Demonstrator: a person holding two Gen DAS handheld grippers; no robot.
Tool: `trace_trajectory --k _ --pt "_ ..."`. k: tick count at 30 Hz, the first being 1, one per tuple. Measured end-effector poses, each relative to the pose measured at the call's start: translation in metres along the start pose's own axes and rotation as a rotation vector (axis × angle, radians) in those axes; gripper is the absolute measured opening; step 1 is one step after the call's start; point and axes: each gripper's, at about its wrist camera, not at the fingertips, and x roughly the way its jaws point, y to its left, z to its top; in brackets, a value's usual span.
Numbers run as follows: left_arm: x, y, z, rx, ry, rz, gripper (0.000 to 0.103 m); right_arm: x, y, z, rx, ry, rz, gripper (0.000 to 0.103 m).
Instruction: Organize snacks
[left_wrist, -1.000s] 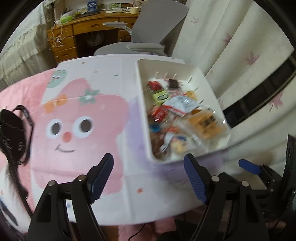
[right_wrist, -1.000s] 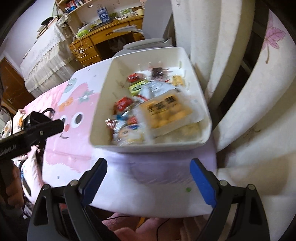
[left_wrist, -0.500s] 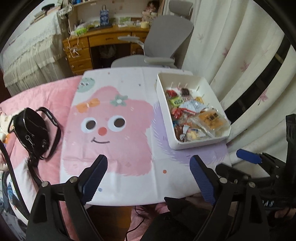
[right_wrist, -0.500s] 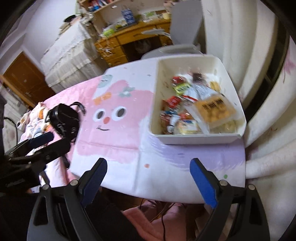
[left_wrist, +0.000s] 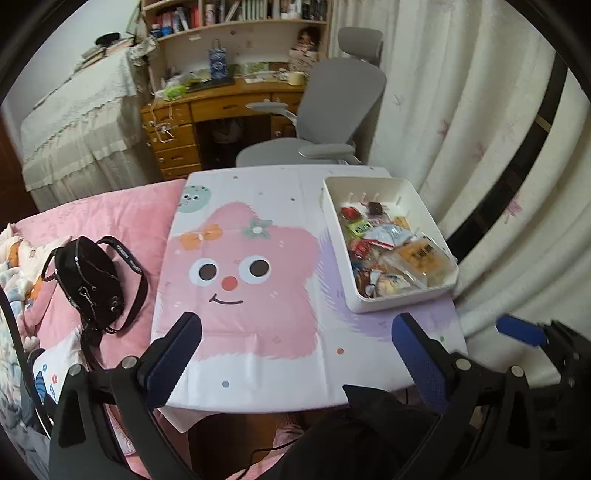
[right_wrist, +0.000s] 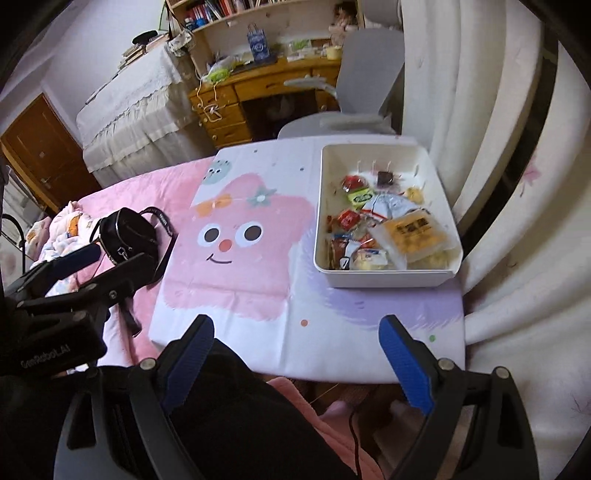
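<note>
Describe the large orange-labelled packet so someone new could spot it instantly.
On the cartoon-print table, a white bin sits by the curtain. The orange-labelled packet lies in its near corner on the curtain side. It is the biggest, clear-wrapped item, with dark print on orange.

My way over the cartoon-printed white surface (left_wrist: 258, 325) is wide open; only the white plastic snack tray (right_wrist: 384, 277) blocks its right edge, cream curtains (right_wrist: 517, 206) crowding just beyond.

Glossy plastic bin (right_wrist: 384, 282), matt cloth tablecloth (right_wrist: 258, 295).
</note>
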Motion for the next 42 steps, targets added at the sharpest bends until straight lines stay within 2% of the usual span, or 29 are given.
trace_trajectory --k 5,10,23,42 --pt "0.002 -0.005 0.0 0.006 -0.021 0.024 0.102 -0.005 -0.004 -0.002 0.035 -0.046 -0.049 0.101" --pt "0.008 -0.008 0.0 -0.004 -0.033 0.035 0.102 -0.006 -0.003 -0.002 0.018 -0.08 -0.087 0.103" --pt "0.017 -0.013 0.01 -0.021 -0.047 0.065 0.102 0.003 -0.009 0.013 -0.005 -0.092 -0.064 0.103" --pt "0.031 -0.021 0.018 -0.05 -0.003 0.083 0.102 0.016 -0.026 0.027 -0.015 -0.043 -0.033 0.103"
